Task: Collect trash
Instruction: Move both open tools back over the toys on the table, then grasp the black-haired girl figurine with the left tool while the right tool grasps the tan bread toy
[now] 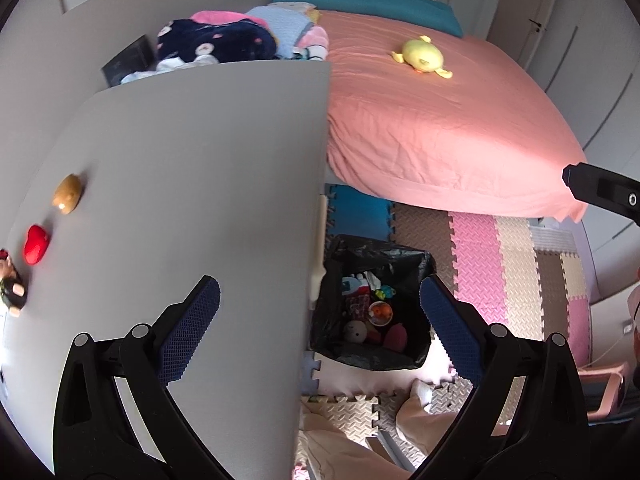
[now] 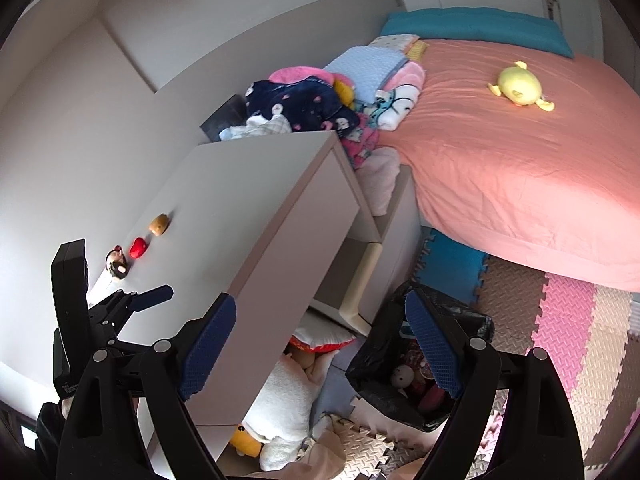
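A bin lined with a black bag stands on the floor beside the white table and holds several small items. Along the table's far left edge lie a brown toy, a red heart-shaped toy and a small figure. My left gripper is open and empty, straddling the table's right edge above the bin. My right gripper is open and empty too, above the table corner and the bin. The left gripper shows over the table in the right wrist view.
A bed with a pink sheet carries a yellow plush and a pile of blankets. Coloured foam mats cover the floor. Plush toys and pillows lie under the table. Beige cloth sits at the bottom edge.
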